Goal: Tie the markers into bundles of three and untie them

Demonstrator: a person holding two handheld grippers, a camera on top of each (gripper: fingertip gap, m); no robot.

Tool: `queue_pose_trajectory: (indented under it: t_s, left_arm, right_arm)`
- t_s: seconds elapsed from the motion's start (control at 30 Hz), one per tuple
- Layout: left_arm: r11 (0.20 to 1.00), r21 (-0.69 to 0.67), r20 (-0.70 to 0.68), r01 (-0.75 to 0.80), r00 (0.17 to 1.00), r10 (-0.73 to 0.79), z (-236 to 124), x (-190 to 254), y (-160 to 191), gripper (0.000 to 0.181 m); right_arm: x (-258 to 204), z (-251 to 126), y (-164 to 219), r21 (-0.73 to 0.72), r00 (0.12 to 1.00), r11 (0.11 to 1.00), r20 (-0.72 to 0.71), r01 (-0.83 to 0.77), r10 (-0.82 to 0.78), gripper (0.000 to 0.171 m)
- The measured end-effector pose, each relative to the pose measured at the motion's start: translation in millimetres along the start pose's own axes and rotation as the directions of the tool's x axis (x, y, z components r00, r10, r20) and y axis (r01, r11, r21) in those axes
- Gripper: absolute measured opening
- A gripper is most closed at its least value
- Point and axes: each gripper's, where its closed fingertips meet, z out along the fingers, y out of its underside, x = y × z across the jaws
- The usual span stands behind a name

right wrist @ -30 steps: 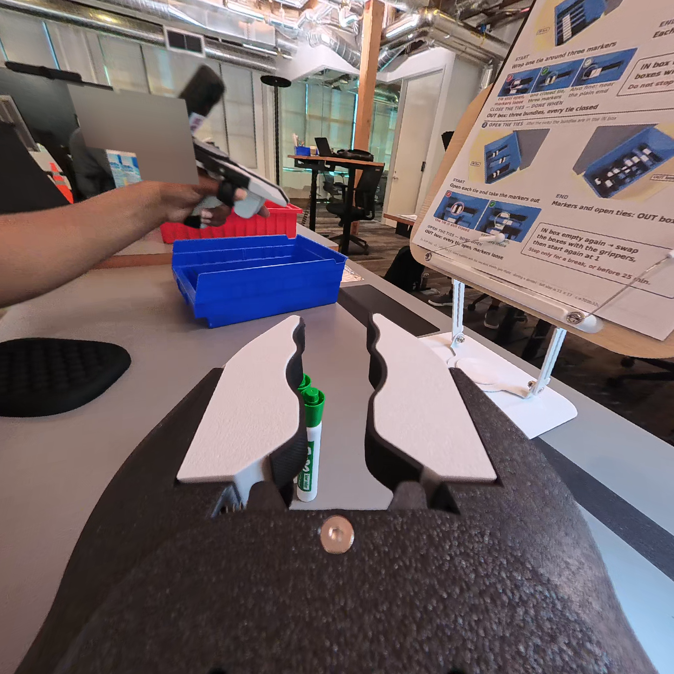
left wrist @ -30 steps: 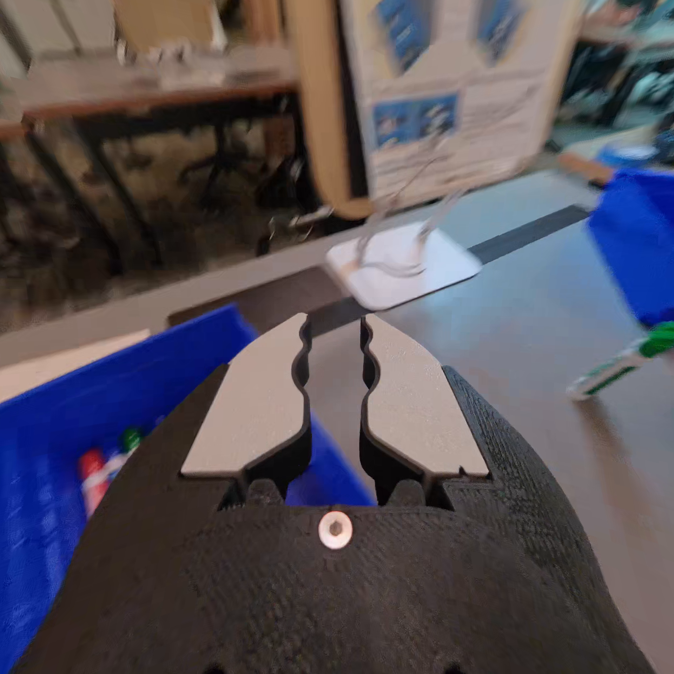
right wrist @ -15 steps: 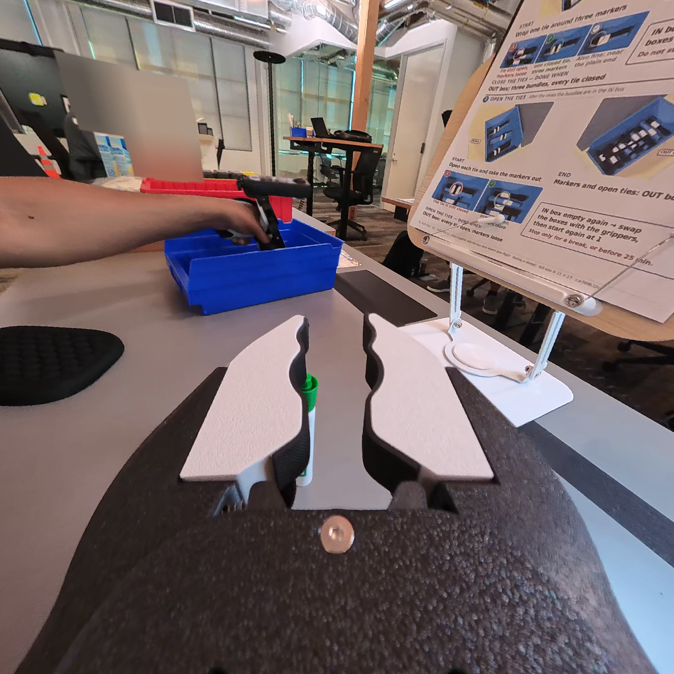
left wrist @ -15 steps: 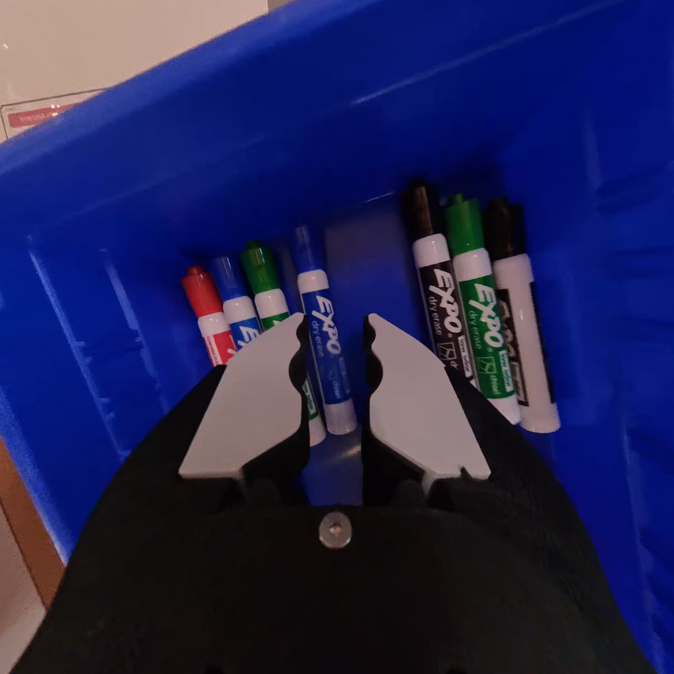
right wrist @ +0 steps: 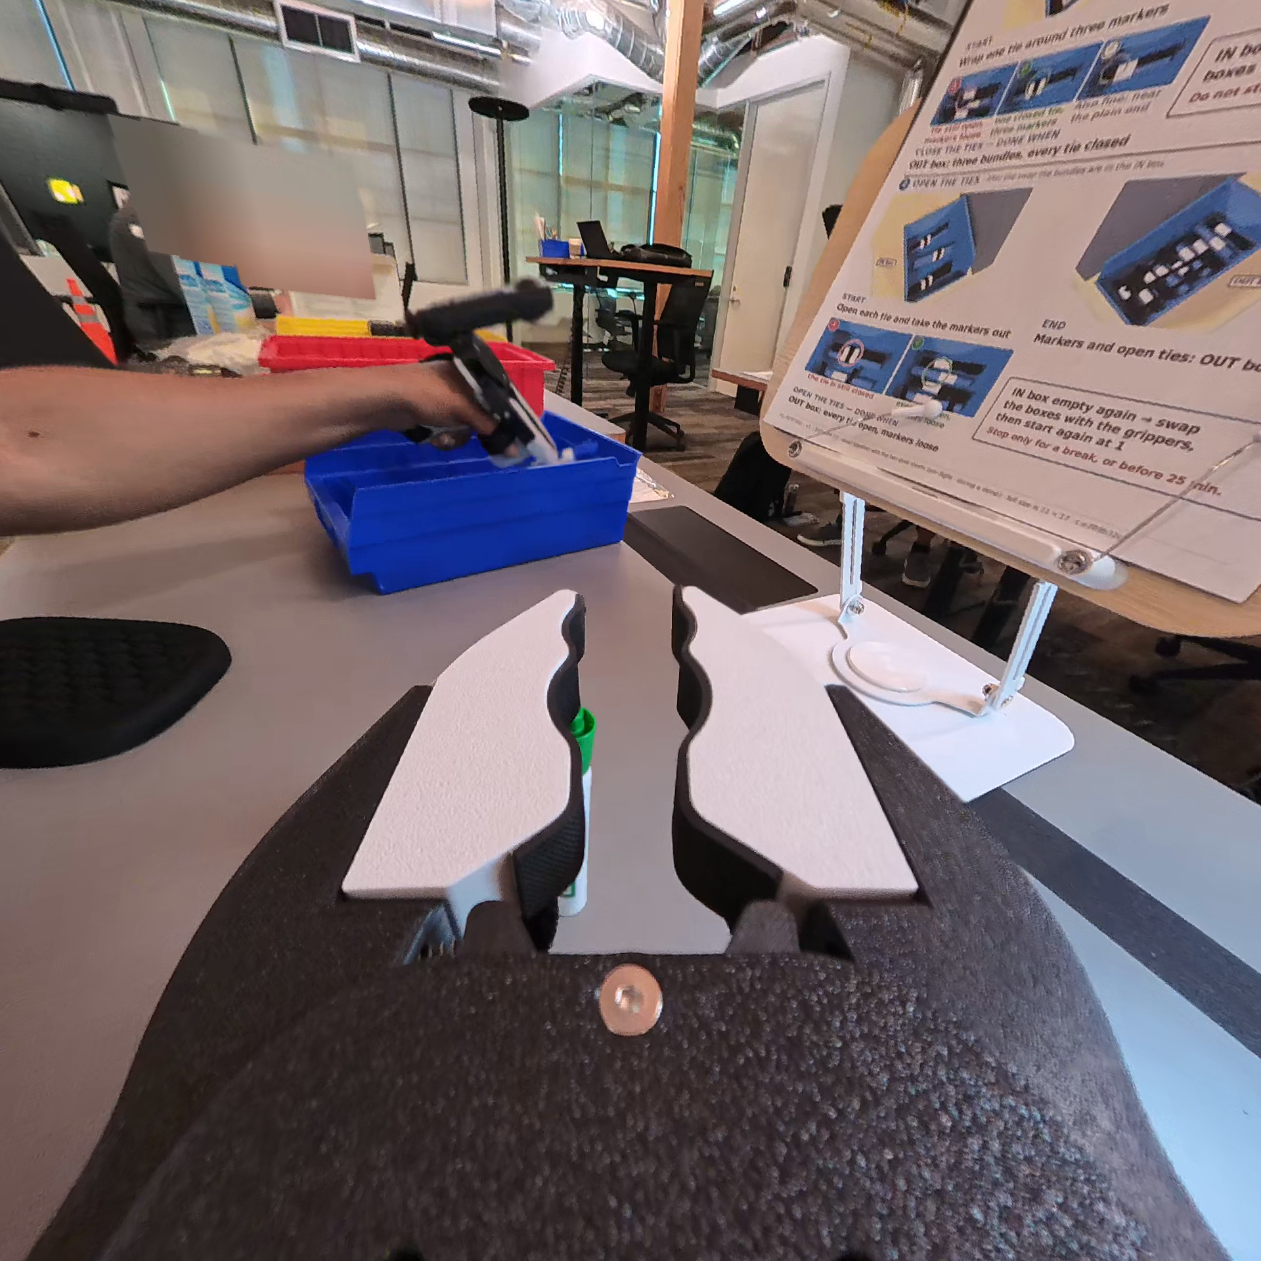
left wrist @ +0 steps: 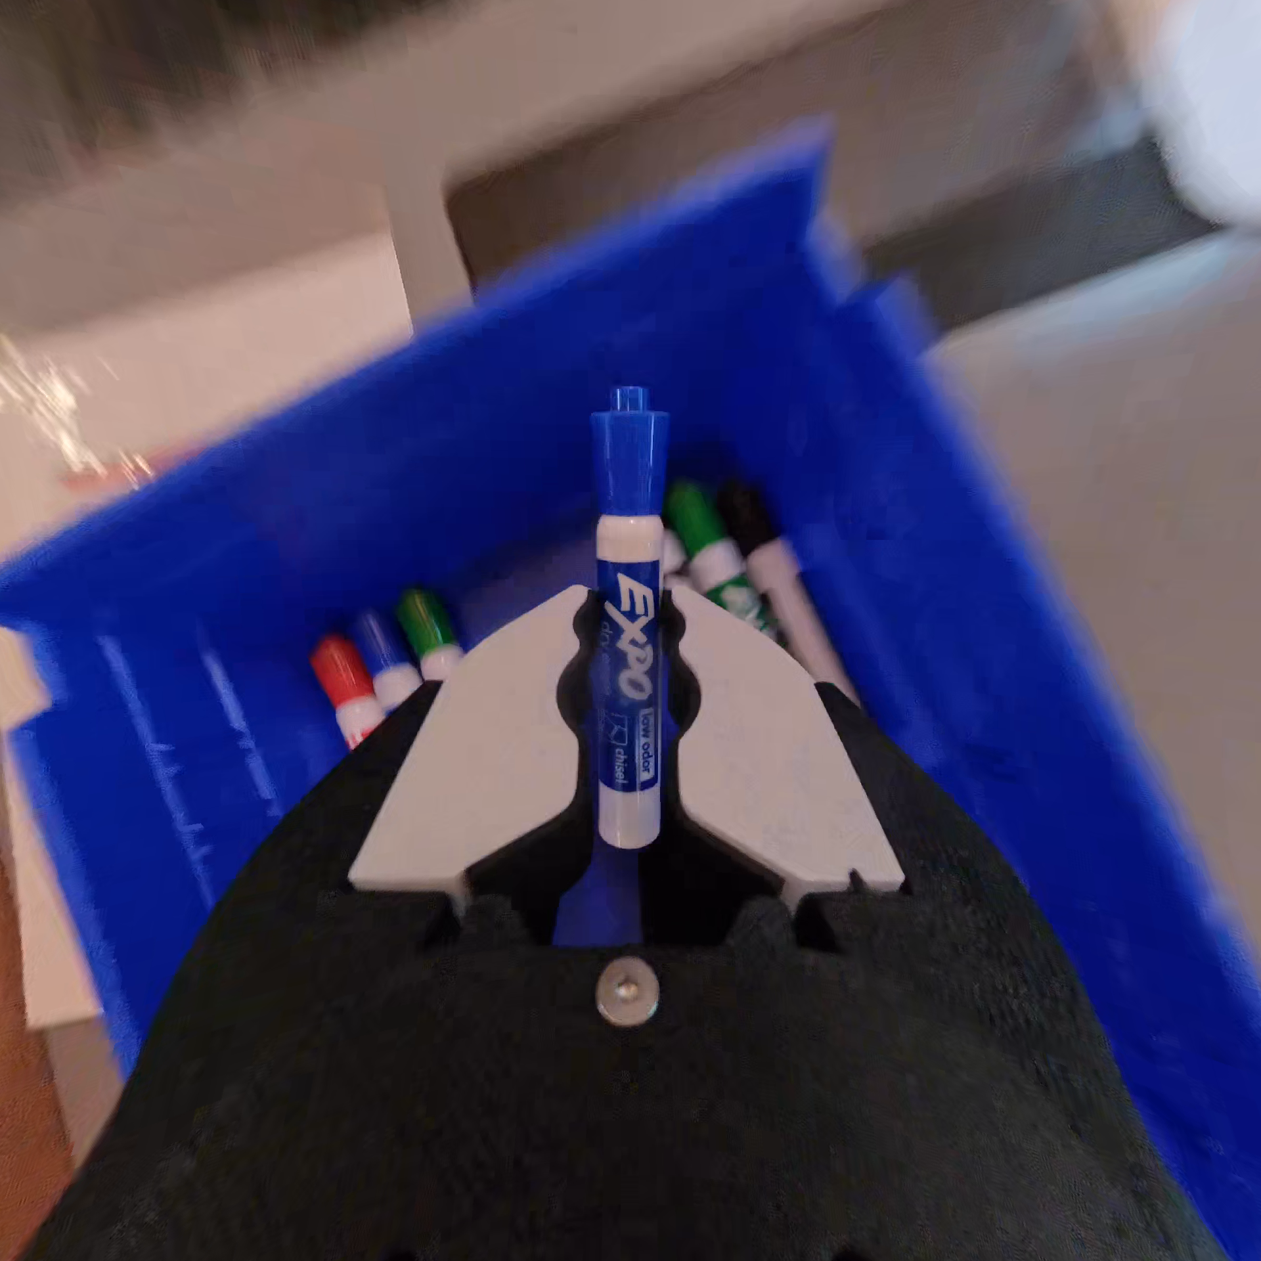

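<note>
My left gripper (left wrist: 629, 604) is shut on a blue marker (left wrist: 628, 546) and holds it above the blue bin (left wrist: 286, 491), cap pointing away. In the bin lie a red marker (left wrist: 339, 672), a blue one (left wrist: 382, 648) and a green one (left wrist: 426, 624) on the left, and a green one (left wrist: 699, 532) and a black one (left wrist: 757, 539) on the right. My right gripper (right wrist: 628, 600) is open and empty, low over the grey table. A green marker (right wrist: 583, 805) lies on the table under its left finger, partly hidden. The left gripper (right wrist: 508, 426) also shows over the bin (right wrist: 477, 505) in the right wrist view.
A white stand (right wrist: 941, 709) holds an instruction board (right wrist: 1064, 273) at the right. A black pad (right wrist: 89, 682) lies at the left. A red bin (right wrist: 382, 351) sits behind the blue one. A person's forearm (right wrist: 170, 437) reaches across to the bin.
My left gripper went down into the bin, closed on the blue marker and lifted it up. My right gripper stayed open and nearly still over the green marker.
</note>
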Motion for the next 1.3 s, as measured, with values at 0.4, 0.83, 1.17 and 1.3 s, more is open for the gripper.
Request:
queue_pose_trajectory:
  t_s: [0.4,0.83,1.17,1.3]
  left_arm:
    - [0.431,0.896,-0.354,0.102,0.75,0.559,-214,315,-55,0.02]
    - [0.555,0.832,-0.445,0.02,0.621,0.645,-163,411,4,0.019]
    - [0.596,0.8,-0.399,-0.076,0.675,0.621,-142,402,2,0.018]
    - [0.62,0.777,-0.398,-0.108,0.679,0.617,-132,401,3,0.018]
  right_arm:
    - [-67,26,-54,0.05,0.993,0.998,0.111,0.04,-0.045,0.031]
    - [-105,39,-25,-0.078,0.98,0.991,0.178,0.107,-0.092,0.02]
    - [-93,51,11,-0.11,0.983,0.991,0.173,0.076,-0.057,0.02]
    - [-88,53,18,-0.125,0.987,0.991,0.16,0.048,-0.028,0.02]
